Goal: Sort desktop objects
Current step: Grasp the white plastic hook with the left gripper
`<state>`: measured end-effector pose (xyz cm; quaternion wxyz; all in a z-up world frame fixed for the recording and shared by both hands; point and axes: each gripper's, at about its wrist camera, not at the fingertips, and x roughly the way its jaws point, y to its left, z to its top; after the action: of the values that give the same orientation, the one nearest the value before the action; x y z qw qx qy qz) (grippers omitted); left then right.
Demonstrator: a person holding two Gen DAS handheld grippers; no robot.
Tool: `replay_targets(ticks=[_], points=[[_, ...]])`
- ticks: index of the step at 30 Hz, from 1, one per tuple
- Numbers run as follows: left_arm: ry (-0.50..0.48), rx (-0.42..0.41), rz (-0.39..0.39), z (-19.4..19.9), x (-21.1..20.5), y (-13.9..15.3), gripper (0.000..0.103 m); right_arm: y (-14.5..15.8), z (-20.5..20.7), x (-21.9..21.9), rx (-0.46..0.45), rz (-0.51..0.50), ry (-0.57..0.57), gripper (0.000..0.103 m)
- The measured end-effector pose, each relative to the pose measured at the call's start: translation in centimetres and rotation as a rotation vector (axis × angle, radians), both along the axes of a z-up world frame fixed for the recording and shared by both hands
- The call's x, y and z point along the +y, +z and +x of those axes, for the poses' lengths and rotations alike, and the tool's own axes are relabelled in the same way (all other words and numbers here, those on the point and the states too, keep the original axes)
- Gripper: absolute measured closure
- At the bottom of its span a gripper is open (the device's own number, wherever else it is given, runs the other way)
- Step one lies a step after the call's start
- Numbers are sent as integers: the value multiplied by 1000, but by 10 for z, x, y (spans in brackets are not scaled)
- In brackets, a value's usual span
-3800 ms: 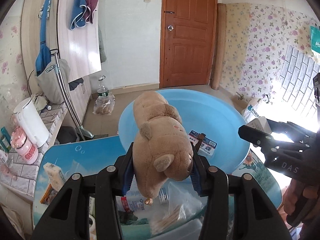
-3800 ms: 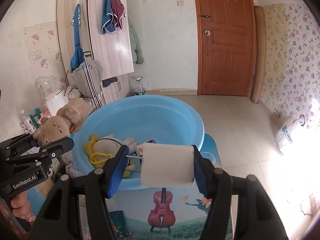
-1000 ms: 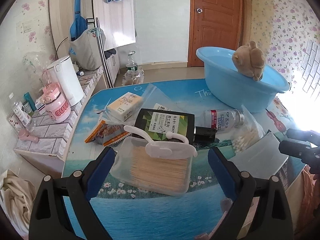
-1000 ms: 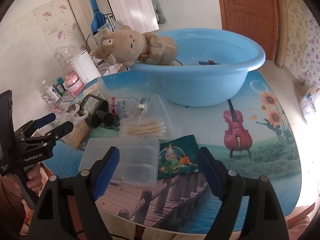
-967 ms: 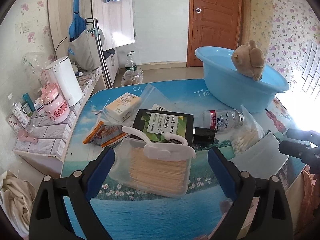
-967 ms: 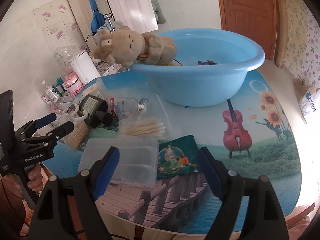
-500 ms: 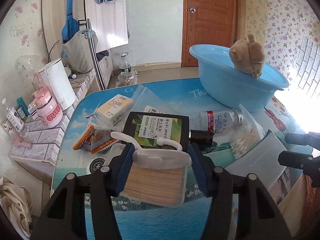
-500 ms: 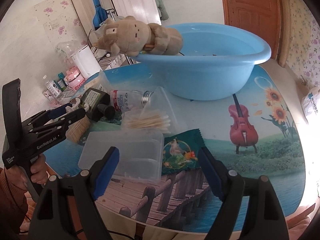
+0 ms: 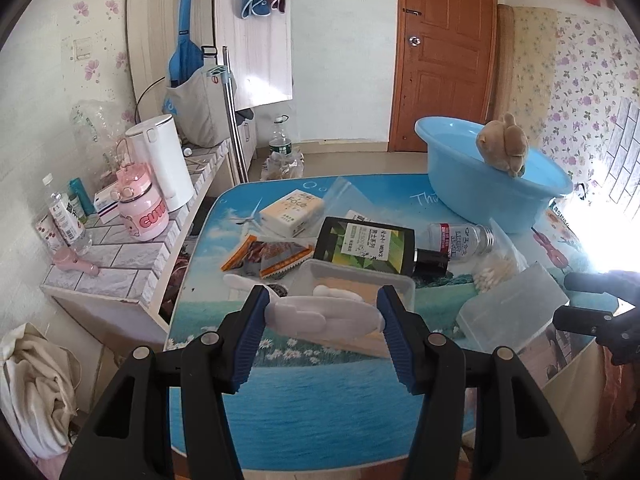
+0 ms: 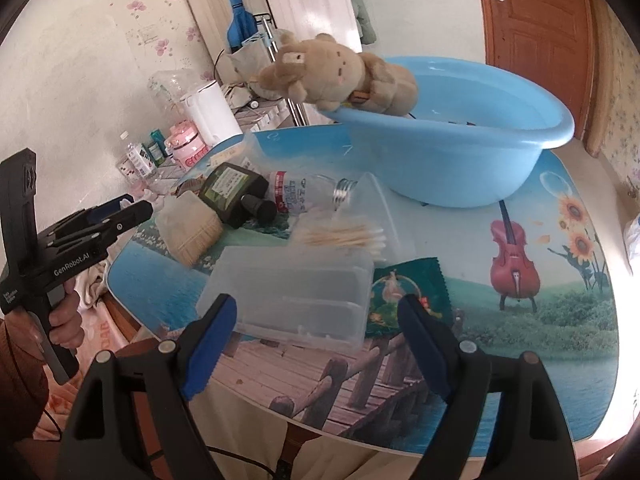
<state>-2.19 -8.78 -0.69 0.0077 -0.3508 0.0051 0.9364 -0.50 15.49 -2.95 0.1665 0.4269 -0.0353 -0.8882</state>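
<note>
Toothpick box (image 9: 352, 300) gripped by its white lid between the left gripper (image 9: 322, 316) fingers, over the near part of the bench (image 9: 304, 412)

Toothpick box is a clear plastic tub packed with pale wooden sticks, topped by a white lid with a curled handle; the lid's long axis runs crosswise from one blue pad to the other, and the tub tilts away toward the black bottle (image 9: 366, 246). Left fingers are closed partway, pressing the lid ends. Right gripper (image 10: 320, 332) fingers stand wide apart, holding nothing, with the clear plastic container (image 10: 292, 296) lying on the bench between and just ahead of them. Behind sits the blue basin (image 10: 452, 156) with a plush bear (image 10: 336, 72) draped over its rim
</note>
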Motion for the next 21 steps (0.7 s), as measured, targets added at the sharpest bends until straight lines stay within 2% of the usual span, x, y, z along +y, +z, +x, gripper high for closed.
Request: replay_targets(ticks=[4, 11, 16, 21], points=[[20, -22, 7, 12, -6, -6, 48, -8, 1, -3, -34, 4, 28, 19], [20, -72, 18, 22, -7, -26, 48, -10, 15, -28, -70, 1, 160, 19], [7, -91, -1, 29, -4, -36, 47, -10, 24, -38, -89, -10, 220, 19], [10, -125, 15, 35, -7, -46, 47, -8, 16, -30, -19, 94, 162, 19]])
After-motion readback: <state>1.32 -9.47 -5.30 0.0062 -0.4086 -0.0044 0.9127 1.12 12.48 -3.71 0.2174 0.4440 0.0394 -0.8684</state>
